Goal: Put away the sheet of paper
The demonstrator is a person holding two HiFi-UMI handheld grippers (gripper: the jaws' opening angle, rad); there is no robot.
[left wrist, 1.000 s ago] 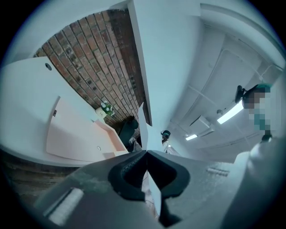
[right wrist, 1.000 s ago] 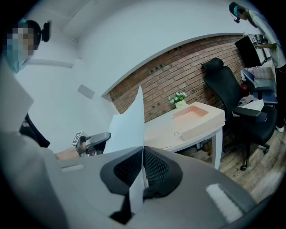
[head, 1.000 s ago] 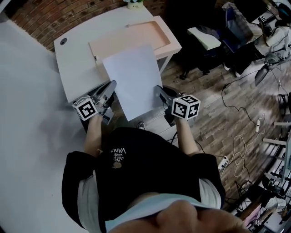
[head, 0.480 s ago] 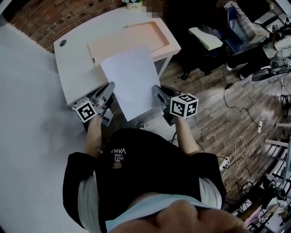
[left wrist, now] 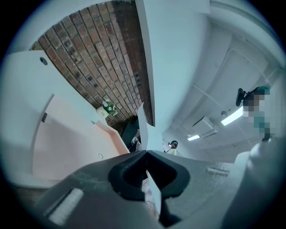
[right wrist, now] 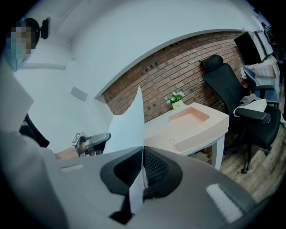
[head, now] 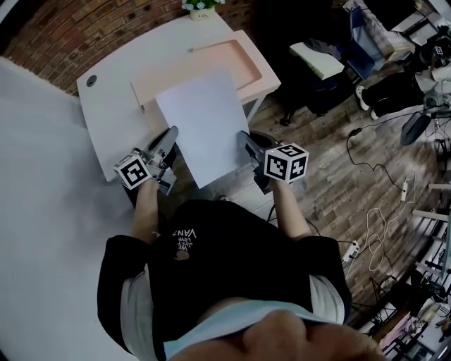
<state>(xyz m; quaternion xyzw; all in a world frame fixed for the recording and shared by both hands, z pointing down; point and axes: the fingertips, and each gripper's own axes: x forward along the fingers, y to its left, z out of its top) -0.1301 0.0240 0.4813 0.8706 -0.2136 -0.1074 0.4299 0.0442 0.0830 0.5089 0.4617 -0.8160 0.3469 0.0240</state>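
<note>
A white sheet of paper [head: 204,123] is held flat in the air between both grippers, its far end over the near edge of the pale pink tray [head: 211,62]. My left gripper [head: 174,132] is shut on the sheet's left edge, and my right gripper [head: 242,137] is shut on its right edge. In the left gripper view the paper [left wrist: 149,71] runs edge-on out of the closed jaws. In the right gripper view the paper [right wrist: 129,125] rises from the closed jaws, with the left gripper [right wrist: 100,138] beyond it and the tray [right wrist: 193,117] further off.
The tray lies on a white desk [head: 106,106] against a brick wall [head: 63,32], with a small potted plant [head: 201,7] at the back. A black office chair [right wrist: 241,98] stands right of the desk. Cables and a power strip [head: 352,248] lie on the wooden floor.
The desk and tray have shifted slightly up and left in the head view, while both grippers and the paper keep their hold and position in it.
</note>
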